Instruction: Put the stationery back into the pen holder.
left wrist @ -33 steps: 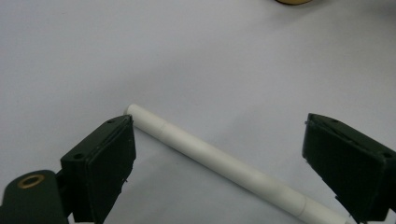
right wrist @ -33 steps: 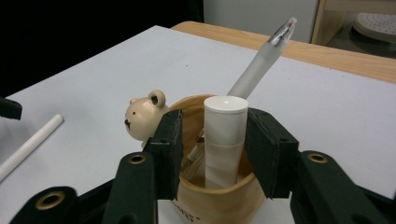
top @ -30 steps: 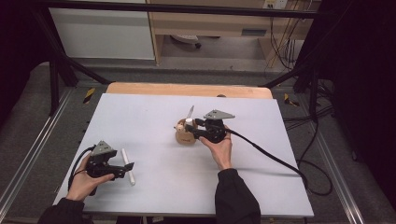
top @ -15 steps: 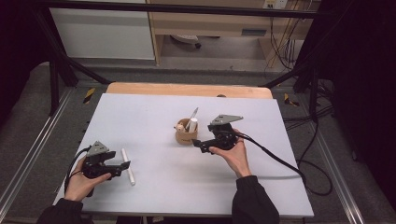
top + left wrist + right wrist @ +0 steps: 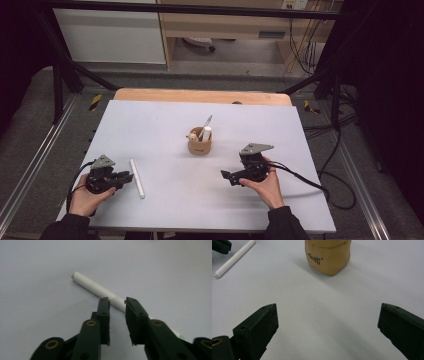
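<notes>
Writing: the tan wooden cup carries a short dark word in curly script on its side; the letters are too small and blurred to read.
White stick, place: the white stick lies flat on the white desk, in the near left part, just to the right of the left gripper.
White stick, direction: its long axis runs from near to far, with the far end leaning a little to the left; in the left gripper view one blunt round end points away from the fingers.
Left gripper, fingers: they have just been closing and now stand narrow, with a small gap. The stick lies just beyond the tips and passes under the right finger. I cannot tell if a pad touches it; it is not pinched.
Right gripper, fingers: the right gripper has just been opening, and its fingers are spread wide with only the bare desk between them. It holds nothing.
Cup, place: near the middle of the desk, far and left from the right gripper, well apart from it; a white stick and other thin things stand in it.
</notes>
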